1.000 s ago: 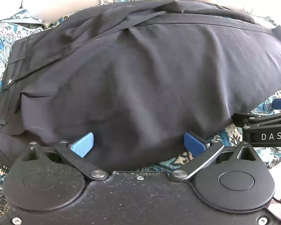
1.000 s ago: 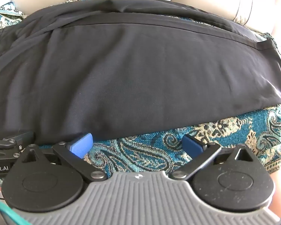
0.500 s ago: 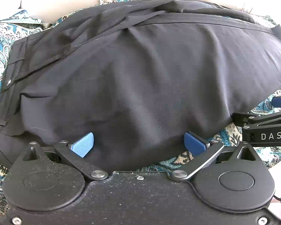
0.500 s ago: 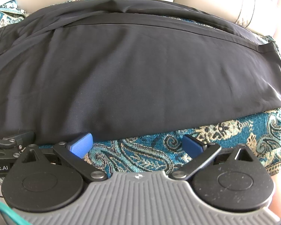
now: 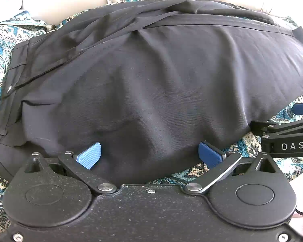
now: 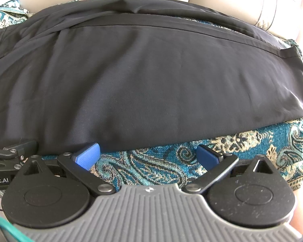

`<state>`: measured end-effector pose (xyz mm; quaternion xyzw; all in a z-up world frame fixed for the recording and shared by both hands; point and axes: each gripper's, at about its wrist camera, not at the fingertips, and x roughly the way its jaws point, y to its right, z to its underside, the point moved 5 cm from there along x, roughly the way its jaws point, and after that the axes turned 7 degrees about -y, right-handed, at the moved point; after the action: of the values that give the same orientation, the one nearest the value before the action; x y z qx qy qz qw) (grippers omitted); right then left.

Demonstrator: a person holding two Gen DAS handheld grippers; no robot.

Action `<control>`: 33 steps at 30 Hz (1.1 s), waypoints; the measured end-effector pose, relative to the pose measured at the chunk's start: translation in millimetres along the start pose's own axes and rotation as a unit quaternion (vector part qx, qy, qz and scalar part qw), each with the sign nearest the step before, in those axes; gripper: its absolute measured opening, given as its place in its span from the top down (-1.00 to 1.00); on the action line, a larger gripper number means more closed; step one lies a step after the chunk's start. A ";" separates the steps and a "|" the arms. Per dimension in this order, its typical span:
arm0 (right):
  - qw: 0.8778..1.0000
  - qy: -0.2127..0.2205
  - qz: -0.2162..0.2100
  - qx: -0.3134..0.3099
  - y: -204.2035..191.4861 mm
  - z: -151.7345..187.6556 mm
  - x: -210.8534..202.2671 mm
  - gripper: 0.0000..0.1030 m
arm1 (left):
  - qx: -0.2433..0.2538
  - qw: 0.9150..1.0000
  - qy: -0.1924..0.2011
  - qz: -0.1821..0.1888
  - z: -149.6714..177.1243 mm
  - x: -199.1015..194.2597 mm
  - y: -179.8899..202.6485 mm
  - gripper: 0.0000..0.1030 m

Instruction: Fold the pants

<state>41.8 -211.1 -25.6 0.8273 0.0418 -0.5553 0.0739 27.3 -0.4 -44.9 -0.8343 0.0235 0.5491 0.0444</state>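
- Looking ahead along both tongs, I see the black, thin-fabric pants (image 5: 151,80) spread on a teal paisley woven cover (image 6: 151,161) over a cream sofa, their long axis running left to right across my view, waistband towards my left.
- My left tongs (image 5: 149,155) stand spread, straddling the near edge of the cloth, which lies between the blue pads and is not yet pinched.
- My right tongs (image 6: 148,155) stand spread too, over bare cover, just short of that same near edge.
- I judge the left hand nearer to a grip; the right needs to go forward.

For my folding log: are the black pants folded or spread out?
Folded once lengthwise: the black pants lie long on the paisley cover, one leg's edge showing behind the other.
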 end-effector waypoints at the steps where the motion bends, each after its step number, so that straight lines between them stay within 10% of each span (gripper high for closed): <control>1: 1.000 0.000 0.000 -0.001 -0.1 -0.4 0.1 -1.00 | 0.000 1.000 0.000 0.000 -0.1 -0.1 0.1 -1.00; 33: 1.000 0.007 0.004 -0.010 -3.6 -0.5 -1.6 -1.00 | 0.001 1.000 -0.001 0.000 -0.8 0.1 -0.3 -1.00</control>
<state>41.1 -207.5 -24.2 0.8304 0.0444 -0.5491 0.0840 28.1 -0.2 -44.7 -0.8338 0.0240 0.5497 0.0448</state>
